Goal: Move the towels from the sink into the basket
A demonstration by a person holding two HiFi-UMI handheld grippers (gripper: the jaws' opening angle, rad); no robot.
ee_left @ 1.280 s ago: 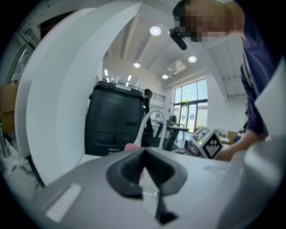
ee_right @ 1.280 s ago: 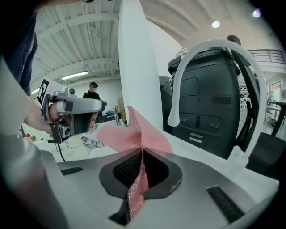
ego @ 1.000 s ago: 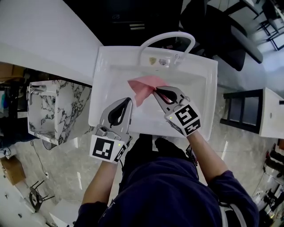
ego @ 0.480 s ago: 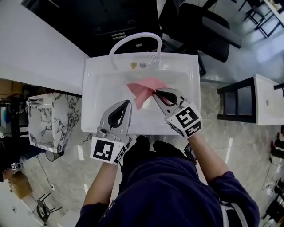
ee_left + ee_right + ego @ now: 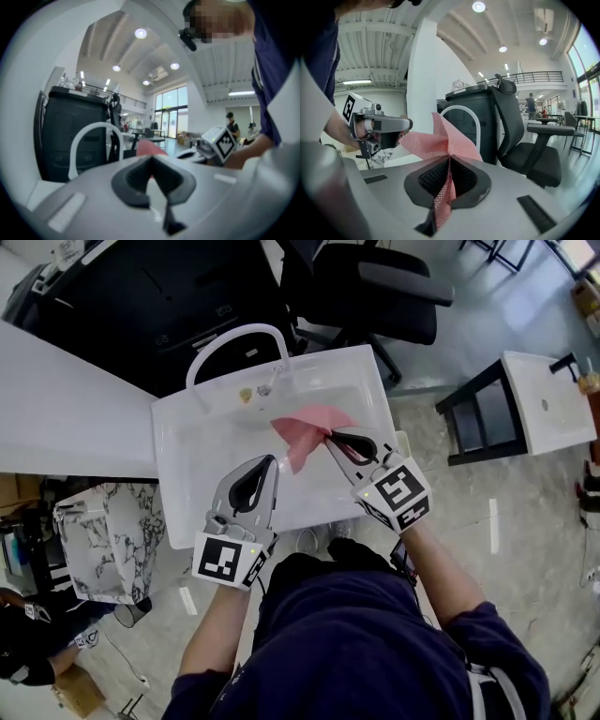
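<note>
The right claw [image 5: 449, 159] was clenched on a pink mesh cloth towel [image 5: 436, 138]. A fold of the mesh was pinched deep between its dark pads, and the rest fanned out ahead of and above its tips. From the head view, the towel [image 5: 305, 430] hung just beyond the tips of the right claw [image 5: 330, 435], over the white rectangular sink [image 5: 173, 442]. It looked lifted clear of the basin floor, though the frames could not fully settle that. The white arched faucet [image 5: 244, 326] rose well ahead of both claws. The left claw [image 5: 273, 460] sat close beside the right one with its jaws together, and its own view [image 5: 151, 159] showed nothing held between them. A marble-patterned square bin [image 5: 112, 535], probably the basket, stood well off to the left claw's outer side, past the sink's near-left corner. The step in hand appeared to be the carry. To do it well, the right claw would need to keep its pinch firm, since loose mesh can slip from a small bite. It would also need to lift the trailing corner above the sink rim before swinging left. The left claw lay across that route, so it should drop back or steady the hanging edge. Release should wait until the towel is well over the bin's opening.
</note>
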